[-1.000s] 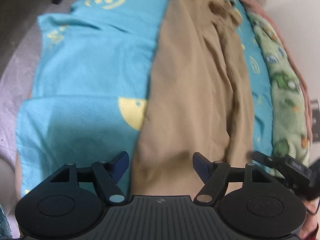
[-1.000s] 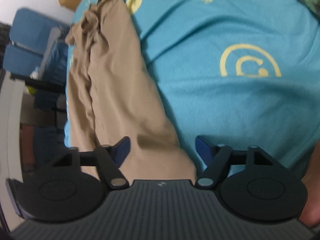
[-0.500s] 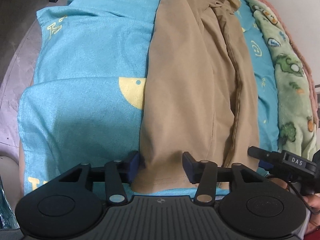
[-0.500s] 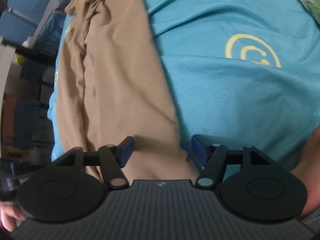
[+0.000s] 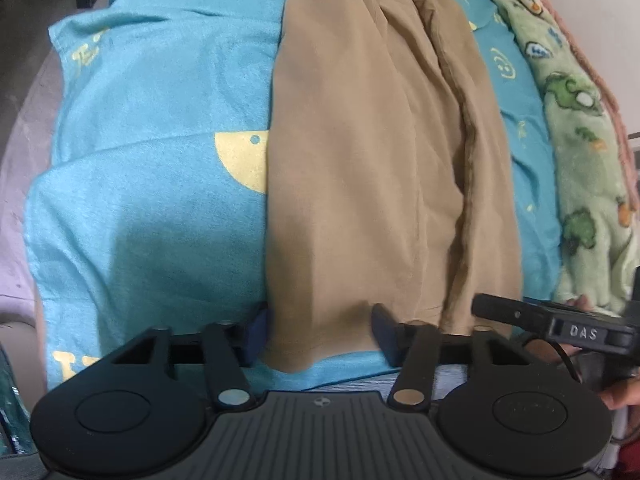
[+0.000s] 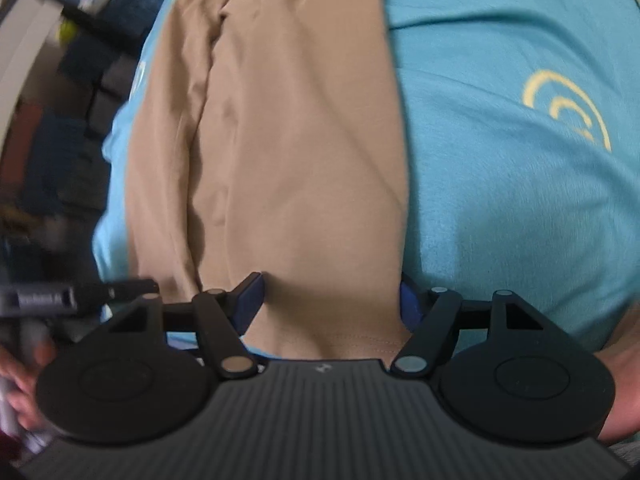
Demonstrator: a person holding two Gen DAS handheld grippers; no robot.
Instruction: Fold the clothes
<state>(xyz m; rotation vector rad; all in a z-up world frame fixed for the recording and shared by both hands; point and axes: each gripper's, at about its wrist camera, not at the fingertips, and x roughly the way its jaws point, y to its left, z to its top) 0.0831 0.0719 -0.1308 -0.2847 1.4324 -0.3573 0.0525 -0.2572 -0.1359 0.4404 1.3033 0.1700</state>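
A tan garment (image 5: pixel 360 168) lies lengthwise on a teal blanket (image 5: pixel 152 208) with yellow prints, its hem toward me. My left gripper (image 5: pixel 320 330) is open, its fingers astride the hem's left part, with tan cloth between them. My right gripper (image 6: pixel 329 304) is open too, straddling the right part of the hem (image 6: pixel 352 340). The garment (image 6: pixel 288 160) runs away from it, with a long crease down its left side. Each gripper shows at the edge of the other's view: the right one (image 5: pixel 560 322), the left one (image 6: pixel 60 298).
A green printed fleece (image 5: pixel 580 168) lies along the blanket's right side, with a pink edge beyond it. Blue chairs and dark clutter (image 6: pixel 68 112) stand off the blanket's left side in the right wrist view. A hand (image 6: pixel 24 368) holds the left gripper.
Both grippers have come down closer to the garment's near hem, so the cloth now sits between each pair of fingers. The left jaws are narrower than a second ago.
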